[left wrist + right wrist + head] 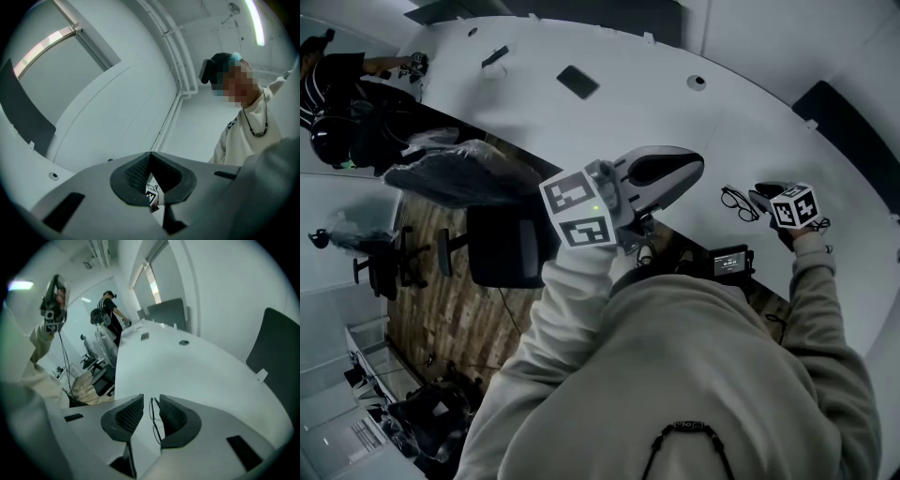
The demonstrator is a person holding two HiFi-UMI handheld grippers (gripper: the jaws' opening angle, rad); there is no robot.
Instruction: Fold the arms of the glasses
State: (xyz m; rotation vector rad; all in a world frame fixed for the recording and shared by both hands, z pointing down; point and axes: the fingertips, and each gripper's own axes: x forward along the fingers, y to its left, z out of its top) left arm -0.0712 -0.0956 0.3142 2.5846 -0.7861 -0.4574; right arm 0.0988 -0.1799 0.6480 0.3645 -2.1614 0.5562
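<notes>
my right claw (761, 195) was down at the white table (656, 103), on its near right part. the glasses (738, 202) lay flat on the top there, their thin black frame just at my claw's tips. looking along that claw (151, 401), its two ribbed pads stood a narrow way apart, not clenched. a thin dark part of the glasses (153, 420) ran up through the gap, close against the right-hand pad, with bare table (187, 371) showing between it and the other pad. i could not tell whether that pad really touched the frame, nor how the arms of the glasses lay.

my left claw (689, 171) was held well up off the table in front of my chest, its marker cube (577, 214) turned toward my head. seen along that claw (150, 157), its tips were pressed together with nothing gripped, and it pointed up at the wall and ceiling, with my cream hoodie (248, 136) off to one side.

farther up the table lay a dark flat slab (577, 82), well apart from the glasses. a black office chair (502, 246) stood at the table's edge over the wood floor (441, 300). another person in dark clothes (337, 94) was at the far end.
</notes>
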